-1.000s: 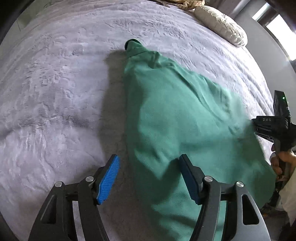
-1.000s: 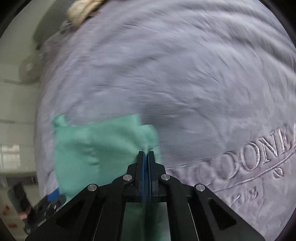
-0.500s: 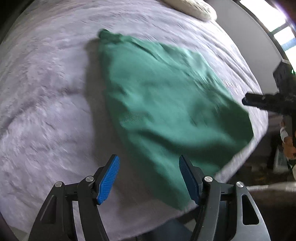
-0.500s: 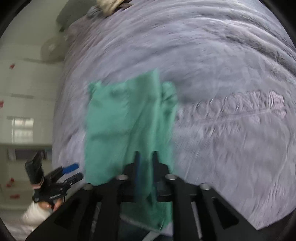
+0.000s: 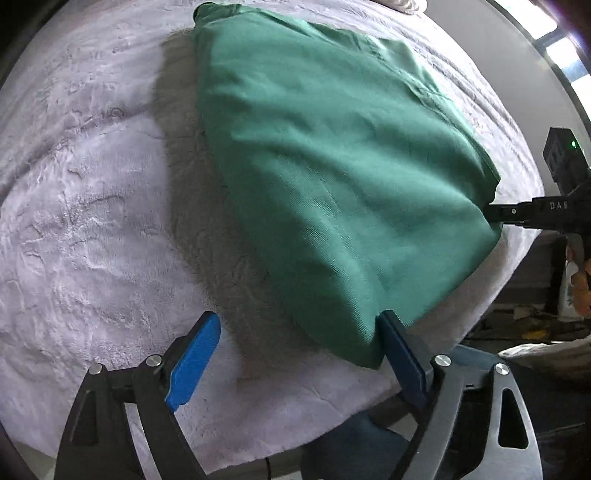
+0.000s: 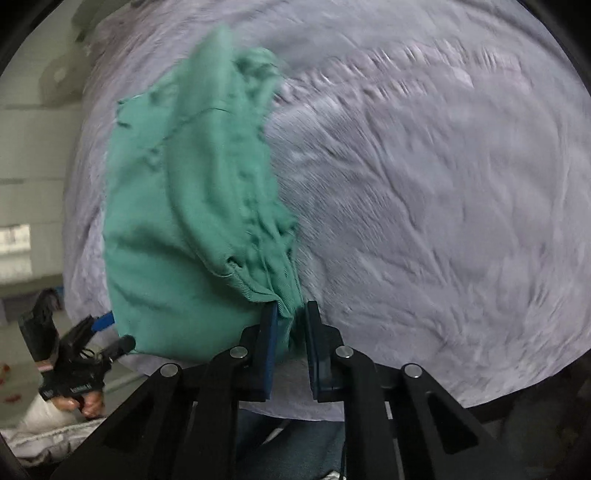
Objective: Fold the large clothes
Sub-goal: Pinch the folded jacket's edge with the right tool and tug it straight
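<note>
left gripper (image 5: 295,354): black skeletal arms, silver round screws, bright blue flat pads
right gripper (image 6: 289,347): black linked arms, silver screws, dark blue pads
right gripper body, seen from left wrist: black box, green light, white letters "DAS"
person: blue jeans, white sleeve (image 6: 44,419)

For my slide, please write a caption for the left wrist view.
Green garment spread on a grey blanket, left tool opening beside its corner.

Bed (image 5: 92,221) w/ plush pale-grey blanket (image 6: 424,203); white pillow (image 5: 406,3) at far edge; bright window (image 5: 546,22) top right.
</note>
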`<state>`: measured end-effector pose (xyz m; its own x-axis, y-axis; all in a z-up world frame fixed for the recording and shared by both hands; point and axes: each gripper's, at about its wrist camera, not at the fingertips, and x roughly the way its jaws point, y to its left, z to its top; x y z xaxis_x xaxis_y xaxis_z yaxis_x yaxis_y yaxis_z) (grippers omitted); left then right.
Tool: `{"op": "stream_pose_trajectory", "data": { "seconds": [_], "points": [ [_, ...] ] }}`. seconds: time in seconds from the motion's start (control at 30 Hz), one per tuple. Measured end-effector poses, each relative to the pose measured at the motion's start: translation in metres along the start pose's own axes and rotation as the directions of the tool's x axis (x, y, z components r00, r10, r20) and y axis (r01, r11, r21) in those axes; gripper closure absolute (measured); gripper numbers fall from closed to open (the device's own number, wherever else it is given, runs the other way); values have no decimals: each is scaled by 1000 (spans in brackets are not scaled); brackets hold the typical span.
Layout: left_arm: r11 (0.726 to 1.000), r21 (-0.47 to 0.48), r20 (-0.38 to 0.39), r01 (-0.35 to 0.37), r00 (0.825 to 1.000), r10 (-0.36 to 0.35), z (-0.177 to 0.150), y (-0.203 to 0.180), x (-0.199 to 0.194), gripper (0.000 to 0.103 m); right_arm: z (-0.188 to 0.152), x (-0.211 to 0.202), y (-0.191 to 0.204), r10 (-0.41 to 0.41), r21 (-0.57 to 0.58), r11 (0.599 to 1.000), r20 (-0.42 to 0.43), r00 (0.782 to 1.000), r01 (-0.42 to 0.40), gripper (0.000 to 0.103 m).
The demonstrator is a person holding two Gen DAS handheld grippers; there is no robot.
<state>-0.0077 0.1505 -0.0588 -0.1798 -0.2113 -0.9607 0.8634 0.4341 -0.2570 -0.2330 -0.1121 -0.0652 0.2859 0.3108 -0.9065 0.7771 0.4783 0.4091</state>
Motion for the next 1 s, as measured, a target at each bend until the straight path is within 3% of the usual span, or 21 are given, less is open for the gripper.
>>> {"op": "stream_pose_trajectory", "data": {
  "seconds": [0.23,0.43,0.57,0.67,0.8,1.0],
  "points": [
    [998,-63,8,-6,1000,6,-8,6,12,6,-1,13,0,-29,-46,998,22,999,30,89],
    [997,-51,27,-49,998,51,-6,3,5,6,-8,-23,14,-26,-60,998,43,999,29,88],
    [995,-80,27,-57,998,59,-2,7,-13,6,-9,-60,35,39,-107,994,122,992,-26,88],
    [990,-107,91,-88,991,98,6,13,-35,6,-5,-72,52,94,-152,986,149,984,-71,88],
    [979,-152,73,-133,987,145,19,25,-34,6,8,-58,74,101,-177,981,134,986,-77,88],
    [970,-203,34,-131,989,141,21,33,-24,6,23,-21,53,43,-81,996,77,996,-37,90]
  ]
}}
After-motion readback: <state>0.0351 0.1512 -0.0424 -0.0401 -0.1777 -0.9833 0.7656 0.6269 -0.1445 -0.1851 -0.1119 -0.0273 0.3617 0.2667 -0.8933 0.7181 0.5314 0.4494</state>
